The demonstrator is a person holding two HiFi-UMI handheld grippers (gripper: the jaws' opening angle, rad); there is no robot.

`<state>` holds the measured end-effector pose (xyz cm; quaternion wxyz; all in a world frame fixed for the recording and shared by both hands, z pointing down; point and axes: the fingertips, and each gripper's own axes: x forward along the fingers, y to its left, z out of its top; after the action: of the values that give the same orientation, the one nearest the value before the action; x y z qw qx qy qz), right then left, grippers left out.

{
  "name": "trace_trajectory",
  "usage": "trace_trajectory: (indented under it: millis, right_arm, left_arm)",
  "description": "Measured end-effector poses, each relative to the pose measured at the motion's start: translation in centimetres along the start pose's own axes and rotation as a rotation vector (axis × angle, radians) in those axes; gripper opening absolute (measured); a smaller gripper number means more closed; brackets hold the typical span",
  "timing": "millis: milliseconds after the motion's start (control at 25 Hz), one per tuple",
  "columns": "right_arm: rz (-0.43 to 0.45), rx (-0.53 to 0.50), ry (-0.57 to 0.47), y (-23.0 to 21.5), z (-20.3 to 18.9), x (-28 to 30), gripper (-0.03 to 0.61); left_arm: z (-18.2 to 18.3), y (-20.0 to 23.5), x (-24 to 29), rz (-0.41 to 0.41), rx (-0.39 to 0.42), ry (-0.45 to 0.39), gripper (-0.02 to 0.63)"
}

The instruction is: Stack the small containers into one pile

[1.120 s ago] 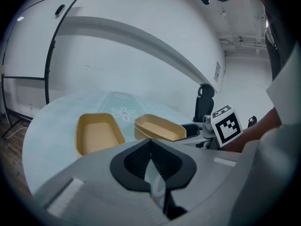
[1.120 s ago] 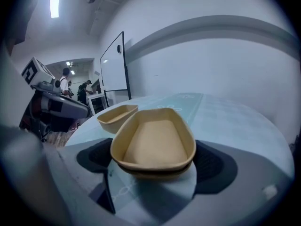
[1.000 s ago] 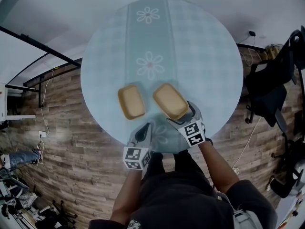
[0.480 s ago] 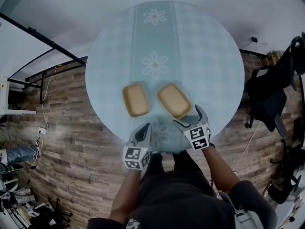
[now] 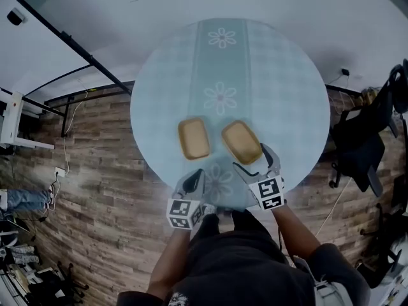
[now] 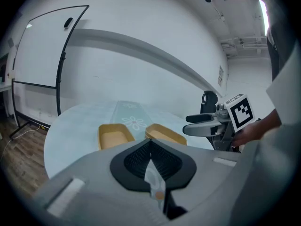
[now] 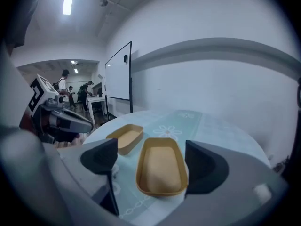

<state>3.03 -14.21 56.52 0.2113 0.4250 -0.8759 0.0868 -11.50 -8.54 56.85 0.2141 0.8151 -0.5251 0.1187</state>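
From above, the head view is showing the round surface [image 5: 287, 75], covered by a pale blue flowered cloth [image 5: 220, 69], with both containers and both grippers at once. At the left, the left gripper [image 5: 190, 183] is being held over the near edge. Only the left gripper view is showing its dark fingers [image 6: 136, 159] pressed together with nothing between them. Ahead of it, the left tan rectangular container [image 5: 194, 138] is lying on the cloth, near the right tan rectangular container [image 5: 241, 141] but apart from it. The right gripper [image 5: 257, 162] is being held at the latter. Its own view is showing the fingers, just narrowed a little, kept wide with that container between them. The right finger is at the rim and cloth is showing beside the left one. Whether the container is being lifted cannot be told. Standing people [image 7: 66, 84] in a far room are being shown by that view alone.
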Motion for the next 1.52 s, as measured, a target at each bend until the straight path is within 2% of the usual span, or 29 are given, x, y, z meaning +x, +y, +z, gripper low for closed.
trace_trajectory:
  millis: [80, 160, 280, 320, 680, 1000, 1120, 1280, 1520]
  right_arm:
    - [-0.017, -0.006, -0.027, 0.6, 1.3, 0.0, 0.385]
    - [-0.050, -0.014, -0.057, 0.9, 2.5, -0.1, 0.226]
    - [-0.079, -0.030, -0.088, 1.7, 3.8, 0.0, 0.021]
    - [-0.077, -0.035, -0.092, 2.1, 4.1, 0.2, 0.003]
    - [-0.070, 0.004, -0.083, 7.0, 5.0, 2.7, 0.003]
    - [-0.087, 0.044, -0.075, 10.8, 3.9, 4.8, 0.003]
    - [-0.063, 0.064, -0.081, 12.3, 3.6, 5.6, 0.005]
    - [-0.039, 0.080, -0.038, 14.2, 2.0, 7.1, 0.222]
    - [-0.040, 0.115, 0.017, 15.4, 0.0, 9.3, 0.433]
  left_arm:
    - [0.4, 0.3, -0.6, 0.002, -0.001, -0.005, 0.005]
    - [0.7, 0.6, -0.9, 0.003, -0.005, -0.013, 0.005]
    - [1.0, 1.4, -1.4, 0.001, -0.002, -0.018, 0.005]
    - [1.2, 1.7, -1.5, -0.001, 0.000, -0.019, 0.005]
    - [2.0, 5.5, -3.0, -0.039, 0.020, -0.041, 0.005]
    - [0.2, 9.0, -4.0, -0.057, 0.013, -0.042, 0.005]
    - [-0.3, 10.0, -4.5, -0.064, 0.009, -0.037, 0.005]
    - [-1.0, 11.2, -5.2, -0.066, 0.001, -0.024, 0.005]
    - [-1.5, 12.7, -6.0, -0.055, -0.014, -0.036, 0.005]
